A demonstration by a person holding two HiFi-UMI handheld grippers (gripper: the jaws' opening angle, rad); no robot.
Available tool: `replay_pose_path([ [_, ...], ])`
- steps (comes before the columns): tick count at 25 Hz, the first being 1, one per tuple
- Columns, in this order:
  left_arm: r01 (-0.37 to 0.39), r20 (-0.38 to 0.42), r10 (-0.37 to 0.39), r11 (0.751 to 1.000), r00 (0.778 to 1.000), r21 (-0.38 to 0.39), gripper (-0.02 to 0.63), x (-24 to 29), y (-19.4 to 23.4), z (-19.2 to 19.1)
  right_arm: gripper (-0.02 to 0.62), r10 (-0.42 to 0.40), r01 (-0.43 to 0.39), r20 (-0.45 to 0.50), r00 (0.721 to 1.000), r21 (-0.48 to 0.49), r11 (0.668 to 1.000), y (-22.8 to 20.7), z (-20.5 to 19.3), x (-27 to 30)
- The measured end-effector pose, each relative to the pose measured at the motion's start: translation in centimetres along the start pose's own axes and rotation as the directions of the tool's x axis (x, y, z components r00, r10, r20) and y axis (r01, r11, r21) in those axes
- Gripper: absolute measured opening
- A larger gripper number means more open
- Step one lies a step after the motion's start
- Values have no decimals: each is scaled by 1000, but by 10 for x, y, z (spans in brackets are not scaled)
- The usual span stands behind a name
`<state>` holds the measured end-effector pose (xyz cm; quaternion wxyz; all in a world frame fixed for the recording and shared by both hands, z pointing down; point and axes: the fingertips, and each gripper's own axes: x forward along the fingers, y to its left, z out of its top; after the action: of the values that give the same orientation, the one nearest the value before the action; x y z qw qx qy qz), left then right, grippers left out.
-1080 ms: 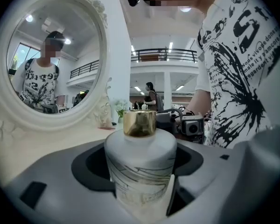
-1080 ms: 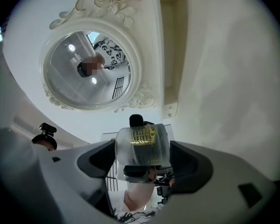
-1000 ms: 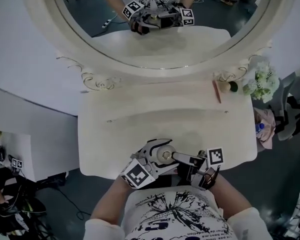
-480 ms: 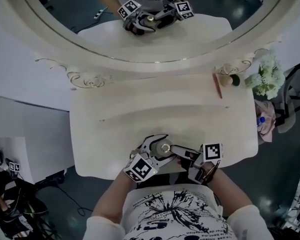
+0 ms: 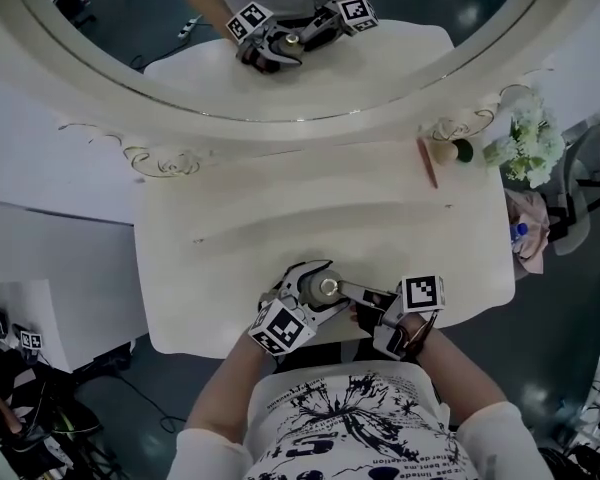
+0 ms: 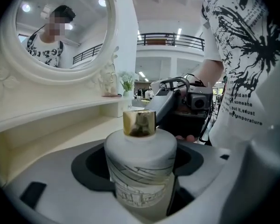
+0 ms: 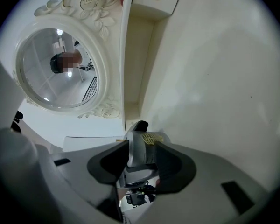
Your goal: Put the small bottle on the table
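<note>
Gripping the small bottle [image 6: 140,162] upright in the left gripper [image 5: 310,286], pads tight against its white body, gold cap [image 6: 139,123] on top. Holding it at the near edge of the cream dressing table [image 5: 280,218], close to the person's shirt [image 5: 350,428]. Just been closing the right gripper [image 7: 142,157] from the other side: jaws half narrowed, seemingly pressed onto the same bottle.

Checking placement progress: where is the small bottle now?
Head view, bottom centre: small bottle upright in the jaws of the left tool, at the near edge of the table.
</note>
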<state>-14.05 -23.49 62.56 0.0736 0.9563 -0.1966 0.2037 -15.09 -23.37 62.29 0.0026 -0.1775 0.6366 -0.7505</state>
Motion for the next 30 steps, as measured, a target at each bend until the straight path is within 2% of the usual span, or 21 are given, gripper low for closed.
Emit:
replay_pose_path([
  [3, 3, 1, -3, 1000, 1000, 3, 351, 0, 0, 0, 179, -5, 5, 12, 1000, -34, 999, -1, 2, 0],
  [6, 10, 0, -10, 1000, 1000, 2, 351, -2, -1, -1, 179, -27, 28, 27, 999, -15, 1000, 0, -1, 1],
  [12, 28, -24, -28, 1000, 999, 0, 351, -6, -6, -2, 176, -117, 117, 9, 993, -105, 987, 1, -11, 6],
  [18, 1, 30, -2, 1000, 1000, 6, 351, -21, -2, 19, 149, -118, 127, 62, 991, -150, 981, 11, -6, 3],
  [21, -12, 108, 14, 1000, 994, -24, 351, -37, 0, 44, 115, -117, 135, 97, 988, -207, 969, 30, -2, -3],
  [24, -38, 193, 49, 998, 980, -58, 350, -59, 6, 73, 69, -125, 158, 123, 984, -310, 938, 54, 2, -10],
  [27, -92, 255, 103, 994, 961, -55, 344, -79, 15, 98, 46, -105, 162, 153, 983, -425, 891, 81, 6, -16],
  [28, -125, 272, 134, 991, 953, -49, 318, -85, 20, 105, 40, -90, 156, 160, 983, -466, 871, 92, 7, -17],
  [30, -203, 298, 208, 978, 932, -48, 154, -99, 32, 117, 31, -57, 147, 176, 983, -549, 823, 114, 9, -18],
])
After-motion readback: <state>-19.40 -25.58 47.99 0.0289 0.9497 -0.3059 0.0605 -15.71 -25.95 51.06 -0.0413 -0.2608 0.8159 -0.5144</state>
